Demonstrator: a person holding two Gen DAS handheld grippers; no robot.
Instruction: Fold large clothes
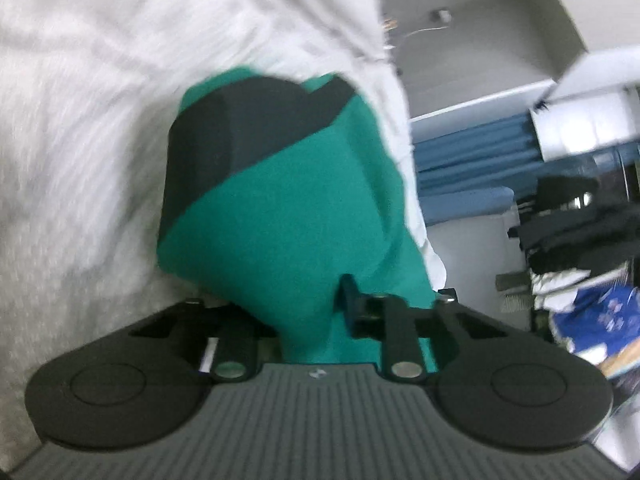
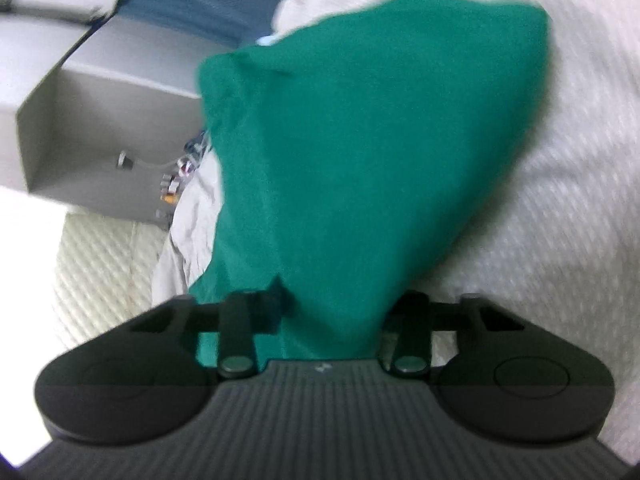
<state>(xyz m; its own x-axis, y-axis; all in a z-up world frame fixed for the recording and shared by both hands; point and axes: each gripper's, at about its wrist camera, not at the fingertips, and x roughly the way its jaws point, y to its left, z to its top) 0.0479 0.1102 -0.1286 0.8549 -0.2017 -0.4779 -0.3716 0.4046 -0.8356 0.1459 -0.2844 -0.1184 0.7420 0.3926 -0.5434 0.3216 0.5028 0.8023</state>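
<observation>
White quilted bedding (image 2: 560, 200) fills most of both views and lies under everything else. Green garment (image 1: 288, 208) hangs in a bunch over the bedding, rising from each gripper's jaws into the frame; a dark band (image 1: 224, 132) crosses its upper part in the left wrist view. In the right wrist view the same garment (image 2: 360, 152) spreads as a broad green fold, plain in colour. Grey box (image 2: 116, 132) stands open beside the bedding, with blue fabric (image 1: 472, 156) behind it. Dark clothes (image 1: 568, 220) are piled at the far right of the left view. Left gripper (image 1: 316, 320) is clamped on the garment. Right gripper (image 2: 340, 320) is likewise clamped on the garment, its fingertips hidden by cloth. Both views are motion-blurred.
</observation>
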